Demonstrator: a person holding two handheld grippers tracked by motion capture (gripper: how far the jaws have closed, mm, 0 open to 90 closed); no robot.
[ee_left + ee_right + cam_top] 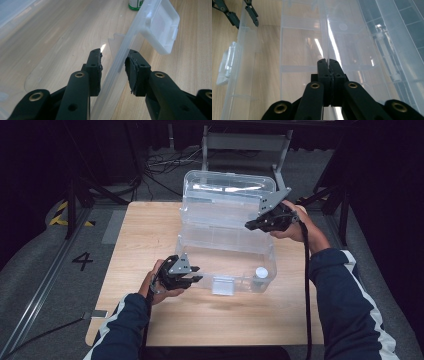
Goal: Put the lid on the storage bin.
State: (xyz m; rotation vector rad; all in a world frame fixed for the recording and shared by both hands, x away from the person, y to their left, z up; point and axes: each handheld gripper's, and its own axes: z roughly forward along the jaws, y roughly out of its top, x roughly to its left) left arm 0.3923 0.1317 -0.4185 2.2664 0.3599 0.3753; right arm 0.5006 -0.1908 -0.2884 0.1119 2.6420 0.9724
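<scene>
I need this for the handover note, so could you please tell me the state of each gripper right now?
Left gripper: open, jaws astride the box front wall, pads not pressing.
Right gripper: shut on a thin clear tray edge.

place: recording lab or studio | evidence: dark curtained walls; floor cables (165,162); hazard tape (62,212); floor number "4" (82,261); lone wooden surface (145,230)

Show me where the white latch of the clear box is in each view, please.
High view: latch, centre, on the near wall of the clear box.
Left gripper view: upper right.
Right gripper view: left edge.
Shared landmark: the left hand-held gripper, beside the latch.
</scene>
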